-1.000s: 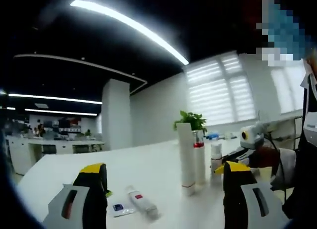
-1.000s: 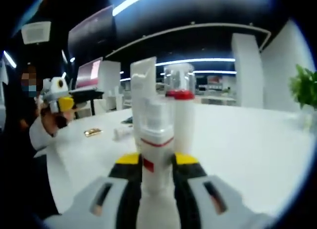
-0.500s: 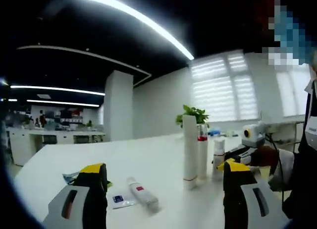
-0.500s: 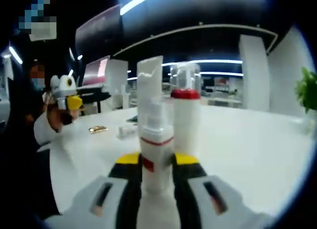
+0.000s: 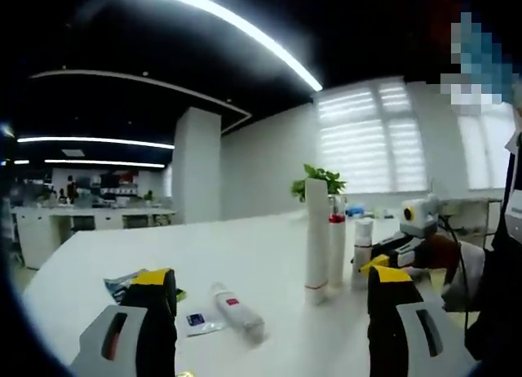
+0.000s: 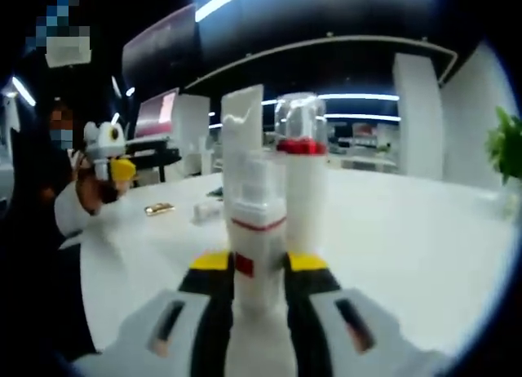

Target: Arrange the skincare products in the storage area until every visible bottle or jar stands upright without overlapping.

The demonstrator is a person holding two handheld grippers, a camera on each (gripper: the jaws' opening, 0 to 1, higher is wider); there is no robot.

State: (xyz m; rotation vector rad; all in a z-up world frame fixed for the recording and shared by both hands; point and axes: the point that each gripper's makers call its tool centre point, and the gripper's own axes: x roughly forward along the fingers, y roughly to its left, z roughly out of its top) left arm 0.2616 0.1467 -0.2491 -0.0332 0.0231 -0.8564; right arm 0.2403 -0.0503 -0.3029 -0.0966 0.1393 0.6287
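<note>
Our right gripper (image 6: 259, 267) is clenched on the small white pump bottle with a red band (image 6: 258, 230), holding it upright just beside the tall white flat-topped tube (image 5: 316, 234) and the white bottle with a red collar and clear cap (image 6: 298, 177), which stand touching or nearly so. To finish this step well, we judge we should lower the bottle straight down until its base sits flat, then part the jaws slowly and back out along our own line, so we nudge neither neighbour.

Our left gripper (image 5: 269, 312) hangs released, its jaws wide apart over the white tabletop (image 5: 245, 259). At 6 o'clock in the left gripper view a white tube with a small red label (image 5: 236, 312) lies on its side beside a flat sachet (image 5: 196, 320); it looks like the next thing to stand. Open table spreads toward 10 o'clock, giving room. The table's near edge runs close below the standing group, so we keep placements inward.
</note>
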